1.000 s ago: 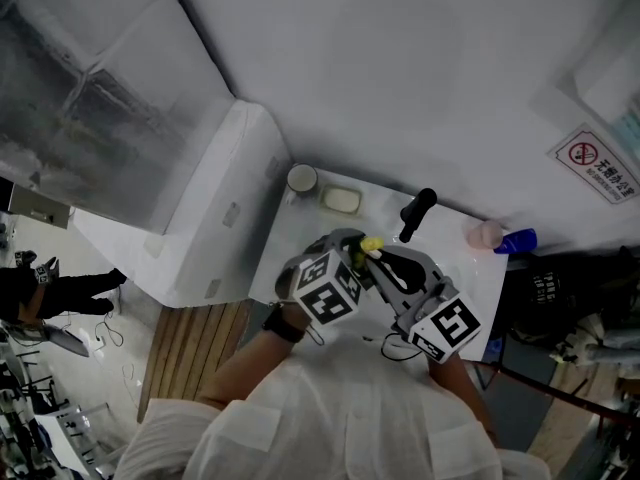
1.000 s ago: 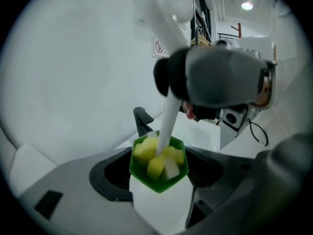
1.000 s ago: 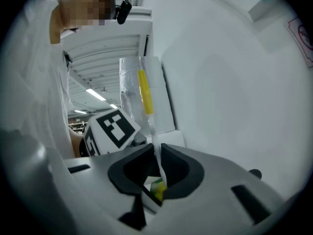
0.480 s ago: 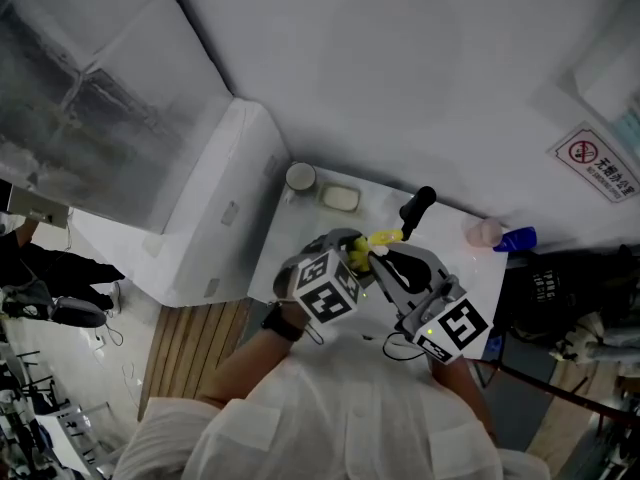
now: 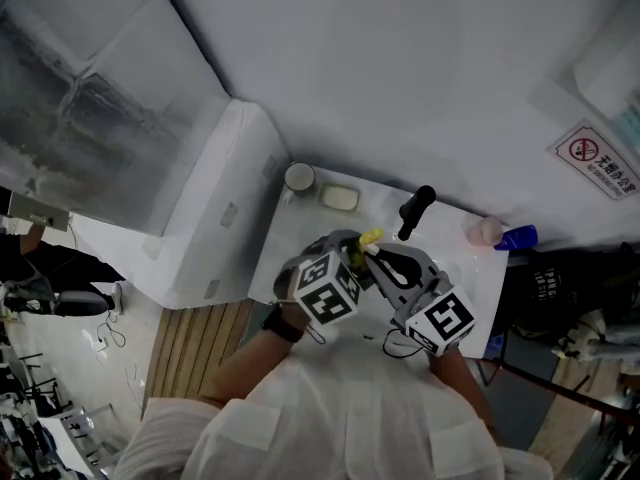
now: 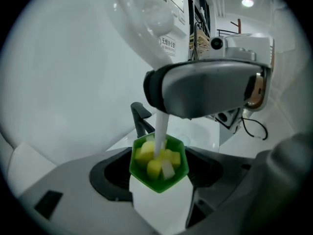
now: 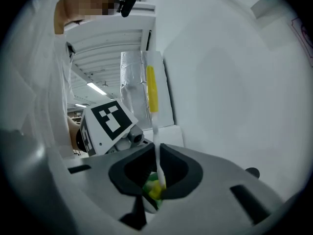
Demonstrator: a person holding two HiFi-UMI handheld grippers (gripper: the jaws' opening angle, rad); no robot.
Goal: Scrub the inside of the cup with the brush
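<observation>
My left gripper [image 6: 159,178] is shut on a white cup [image 6: 161,207] with a green hexagonal rim, held mouth-up between the jaws. A brush with a thin white handle [image 6: 160,131] stands in the cup, its yellow head [image 6: 155,161] down inside. My right gripper [image 7: 157,174] is shut on that handle [image 7: 156,141], whose yellow upper end [image 7: 152,89] sticks up above the jaws. The cup [image 7: 152,191] shows just beyond the right jaws. In the head view the two grippers meet over the counter, left gripper [image 5: 350,251] and right gripper [image 5: 385,260], with the brush's yellow end [image 5: 371,238] between them.
A black tap [image 5: 415,211] rises just behind the grippers on the white counter [image 5: 470,278]. A soap dish [image 5: 341,199] and a small white cup [image 5: 301,178] stand at the back left. A pink thing [image 5: 485,233] and a blue thing [image 5: 518,239] sit at the right edge.
The right gripper and the brush's yellow end swung a little right, then came back left toward the cup. The left gripper and cup kept still.
</observation>
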